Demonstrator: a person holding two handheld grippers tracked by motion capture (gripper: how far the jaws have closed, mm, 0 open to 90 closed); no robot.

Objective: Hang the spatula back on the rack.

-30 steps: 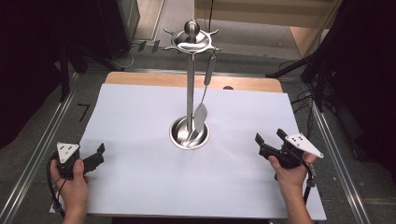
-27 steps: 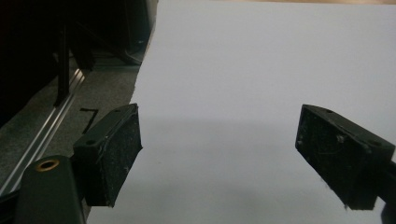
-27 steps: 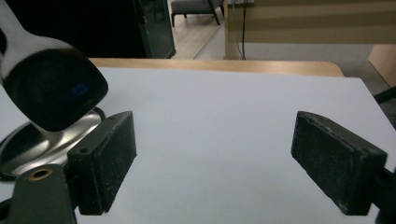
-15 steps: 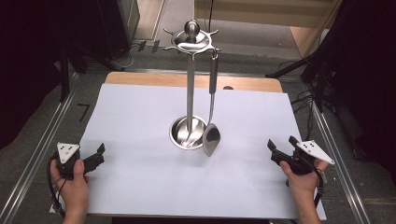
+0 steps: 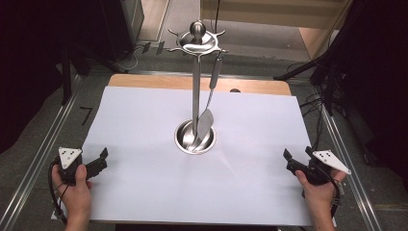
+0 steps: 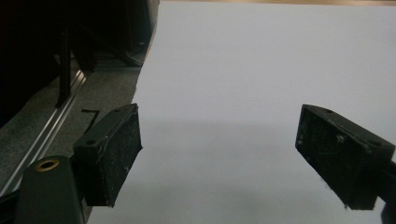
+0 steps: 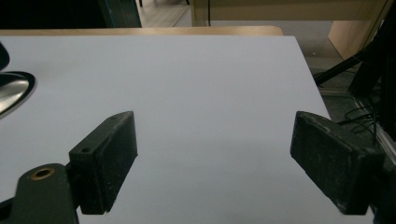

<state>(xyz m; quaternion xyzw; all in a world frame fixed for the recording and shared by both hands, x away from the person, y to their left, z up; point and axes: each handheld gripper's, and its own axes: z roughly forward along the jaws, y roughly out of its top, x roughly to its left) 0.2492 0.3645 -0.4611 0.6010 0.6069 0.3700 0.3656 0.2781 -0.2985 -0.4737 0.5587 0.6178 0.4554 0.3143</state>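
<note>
High view: steel utensil stand [image 5: 196, 91] w/ round base at tabletop [image 5: 144, 192] centre, on white sheet. Spatula [image 5: 209, 103] hangs from stand's top ring, right of pole, blade down over base. Left hand-held gripper [image 5: 102, 157] near front-left corner, jaws spread, nothing between; left hand [image 5: 76, 192] holds it. Right hand-held gripper [image 5: 297, 159] near front-right corner, jaws spread, empty; right hand [image 5: 320, 195] holds it. Right gripper view: base rim at left edge.
</note>
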